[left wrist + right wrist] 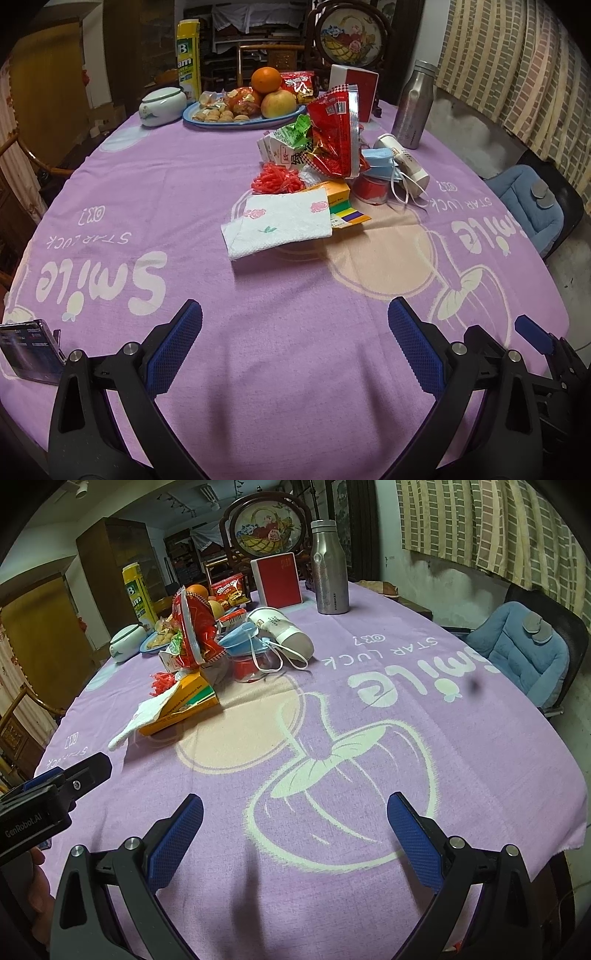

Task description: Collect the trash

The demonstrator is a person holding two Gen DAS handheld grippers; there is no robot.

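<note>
A heap of trash lies mid-table: a white napkin [280, 225] over an orange box [343, 206], a red snack bag [336, 136], red shreds [277, 179], a blue face mask [384, 166] and a tipped white cup [406, 158]. My left gripper [294, 314] is open and holds nothing, well short of the napkin. In the right wrist view the napkin [144, 716], orange box [184, 705], snack bag [195, 627] and mask [247, 638] sit far to the upper left. My right gripper [295, 805] hovers open over the purple cloth [406, 709].
Behind the heap are a blue fruit plate [207, 120], a white jar [162, 105], a yellow box [188, 55], a red box [354, 92] and a steel bottle [412, 103]. A phone [29, 350] lies at the near left. A blue-cushioned chair [524, 203] stands at the right.
</note>
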